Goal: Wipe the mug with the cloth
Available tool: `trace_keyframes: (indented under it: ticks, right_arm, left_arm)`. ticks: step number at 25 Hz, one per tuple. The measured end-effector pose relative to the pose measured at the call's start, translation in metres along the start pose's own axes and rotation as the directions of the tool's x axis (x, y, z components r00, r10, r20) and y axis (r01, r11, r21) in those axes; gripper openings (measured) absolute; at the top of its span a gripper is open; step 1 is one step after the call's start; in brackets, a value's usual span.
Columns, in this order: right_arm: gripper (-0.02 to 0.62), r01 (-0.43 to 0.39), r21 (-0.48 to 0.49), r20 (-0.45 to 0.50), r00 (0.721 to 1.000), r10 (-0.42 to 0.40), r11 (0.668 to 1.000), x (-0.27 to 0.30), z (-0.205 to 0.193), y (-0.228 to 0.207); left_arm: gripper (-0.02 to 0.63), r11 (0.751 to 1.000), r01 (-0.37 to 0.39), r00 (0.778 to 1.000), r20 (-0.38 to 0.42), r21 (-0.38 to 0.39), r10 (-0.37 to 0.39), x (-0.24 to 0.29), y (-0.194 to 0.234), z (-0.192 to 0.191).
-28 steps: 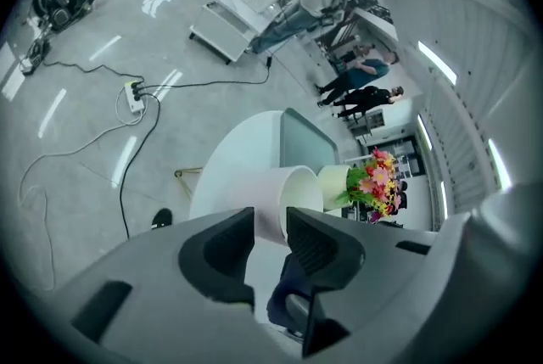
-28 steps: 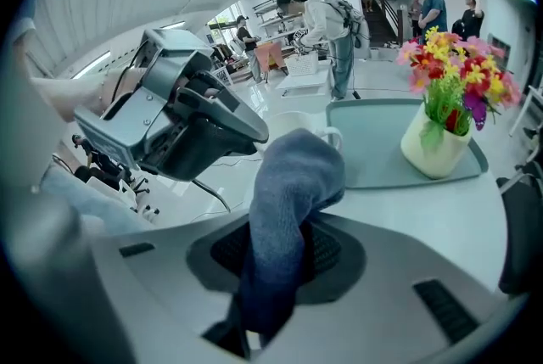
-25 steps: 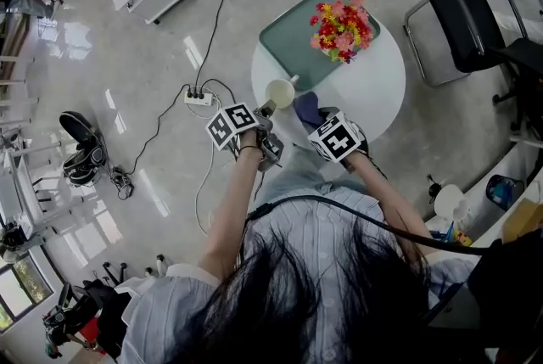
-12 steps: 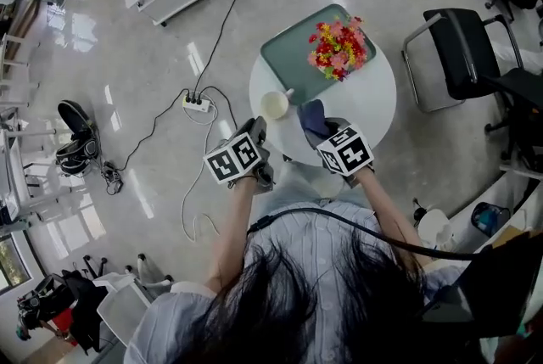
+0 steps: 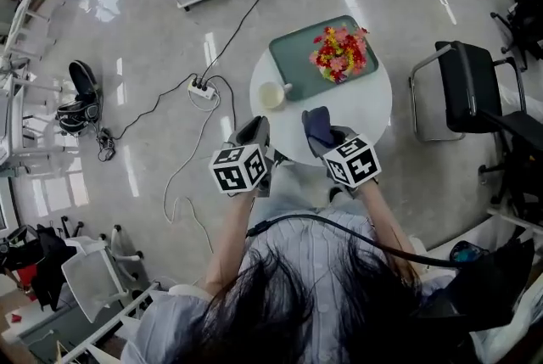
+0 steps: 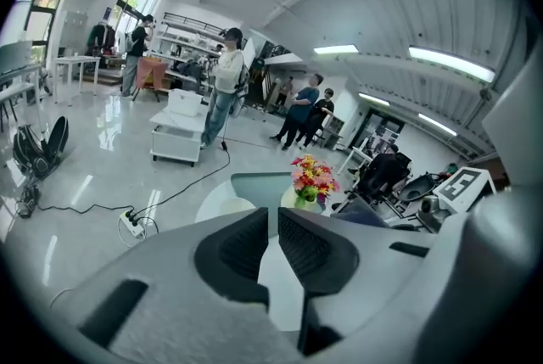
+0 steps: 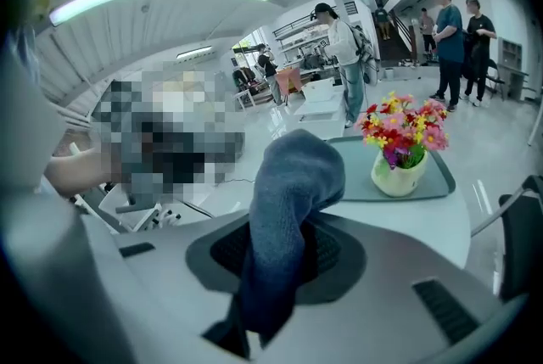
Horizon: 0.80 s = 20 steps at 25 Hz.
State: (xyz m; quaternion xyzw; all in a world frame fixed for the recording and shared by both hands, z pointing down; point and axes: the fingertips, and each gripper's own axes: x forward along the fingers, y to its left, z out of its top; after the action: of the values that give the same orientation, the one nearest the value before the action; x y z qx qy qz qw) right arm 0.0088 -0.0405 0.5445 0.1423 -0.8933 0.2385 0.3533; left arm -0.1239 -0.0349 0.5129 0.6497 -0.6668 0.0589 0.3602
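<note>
As you drew the left hand-held gripper [image 5: 253, 131] back from the mug [image 5: 272, 95], its jaws were closing, almost together, with nothing between them. A second before, that gripper had stood right beside the mug with its jaws wider. Now the mug sat by itself near the edge of the round white surface [image 5: 365, 103], just beside the green tray [image 5: 293, 48] and apart from both grippers. I'd judge that you had let the mug be for the moment, so wiping couldn't go on until you steadied it again or brought the cloth to it where it stood.

Your right hand-held gripper [image 7: 284, 248] was clenched on the cloth [image 7: 288, 184]. It was a dark blue, soft, nubbly fabric that bunched up in a rounded hump above the ribbed black pads and trailed down below them. From the head view the cloth hung over the near edge of the surface, close to the mug but not touching it.

The mug looked pale cream, smooth and glossy, with a small handle turned toward the tray. The tray was flat and matte with rounded corners, and it carried a bunch of red, pink and yellow flowers [image 5: 339, 53] in a light pot [image 7: 399, 171].
</note>
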Motion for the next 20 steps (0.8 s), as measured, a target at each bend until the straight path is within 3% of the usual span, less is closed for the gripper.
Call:
trace_keyframes:
  ticks: [3,7,11,15,20]
  right_arm:
    - [0.101,-0.023,-0.021,0.008,1.000,0.024,1.000,-0.012,-0.008,0.005]
    - [0.101,-0.055,-0.058,0.009,0.998,0.056,0.997,-0.030,-0.026,0.014]
    - [0.101,-0.105,-0.115,-0.004,0.994,0.105,0.988,-0.049,-0.048,0.029]
    - [0.101,-0.151,-0.176,-0.026,0.989,0.149,0.973,-0.069,-0.082,0.038]
    - [0.101,-0.163,-0.206,-0.038,0.987,0.159,0.965,-0.103,-0.116,0.045]
  left_arm:
    - [0.048,0.999,0.003,1.000,0.011,0.034,-0.003,-0.015,-0.018,-0.014]
    - [0.048,1.000,0.015,0.999,0.028,-0.007,-0.015,-0.034,-0.043,-0.035]
    - [0.048,1.000,-0.014,0.998,0.055,0.000,0.014,-0.057,-0.067,-0.058]
    - [0.048,0.998,-0.050,0.996,0.077,-0.047,0.053,-0.074,-0.090,-0.098]
    - [0.048,0.994,-0.079,0.991,0.100,-0.071,0.086,-0.103,-0.123,-0.139]
